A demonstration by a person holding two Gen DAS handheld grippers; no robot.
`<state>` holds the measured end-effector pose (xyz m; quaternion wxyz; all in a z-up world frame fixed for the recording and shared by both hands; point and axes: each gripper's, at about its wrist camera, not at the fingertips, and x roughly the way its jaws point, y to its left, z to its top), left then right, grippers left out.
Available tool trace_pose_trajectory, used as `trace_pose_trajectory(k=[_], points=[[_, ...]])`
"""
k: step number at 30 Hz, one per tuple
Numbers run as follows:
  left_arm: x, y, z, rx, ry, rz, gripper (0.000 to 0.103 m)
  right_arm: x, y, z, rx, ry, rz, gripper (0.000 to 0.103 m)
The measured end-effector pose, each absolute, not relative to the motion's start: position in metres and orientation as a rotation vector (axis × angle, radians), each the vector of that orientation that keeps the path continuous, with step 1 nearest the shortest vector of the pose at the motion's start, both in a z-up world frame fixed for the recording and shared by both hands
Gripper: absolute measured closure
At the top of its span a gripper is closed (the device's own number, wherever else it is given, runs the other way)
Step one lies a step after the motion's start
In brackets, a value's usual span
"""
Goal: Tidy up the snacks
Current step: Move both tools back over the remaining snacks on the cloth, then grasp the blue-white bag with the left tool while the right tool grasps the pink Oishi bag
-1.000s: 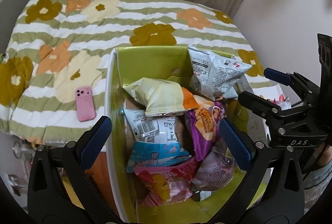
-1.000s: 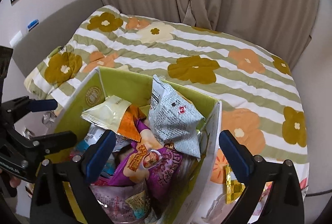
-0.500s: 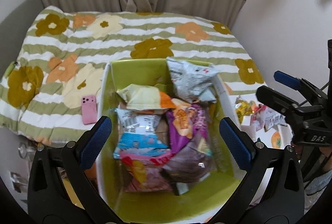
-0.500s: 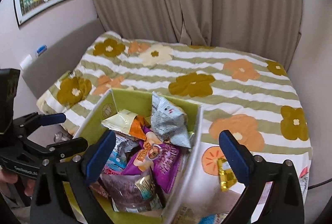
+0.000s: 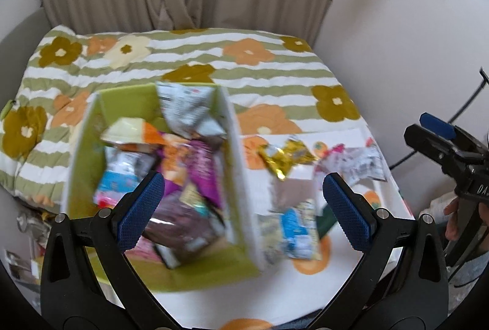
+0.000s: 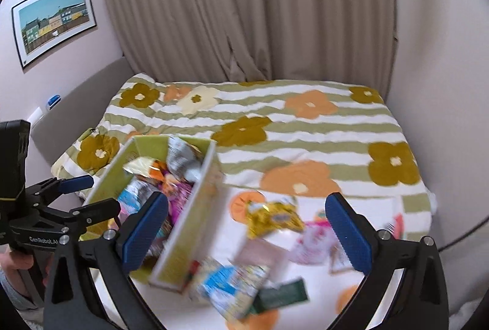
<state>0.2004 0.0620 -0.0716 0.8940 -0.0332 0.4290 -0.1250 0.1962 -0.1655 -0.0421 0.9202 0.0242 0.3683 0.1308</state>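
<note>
Bed quilt [image 5: 189,61] | one green box [image 5: 122,104] | left tongs [image 5: 244,204] wide, empty | right tongs [image 6: 246,226] wide, empty

A home bedroom: a flower-patterned quilted bed [image 6: 275,122], beige curtains [image 6: 244,3] and a framed picture [image 6: 53,20].
</note>
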Motion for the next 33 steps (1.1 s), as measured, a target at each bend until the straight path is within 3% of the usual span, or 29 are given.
trace_pose_trajectory(k=[15, 27, 33], points=[[0.143, -0.063, -0.129, 0.039, 0.929, -0.208, 0.000, 0.156, -0.283, -0.076, 0.049, 0.791, 0.250, 0.001], [0.154, -0.114, -0.233, 0.386, 0.987, -0.034, 0.000, 0.173, -0.289, -0.160, 0.061, 0.872, 0.268, 0.001], [0.169, -0.116, -0.256, 0.429, 1.010, 0.001, 0.003, 0.200, -0.277, -0.185, 0.050, 0.884, 0.299, 0.001]])
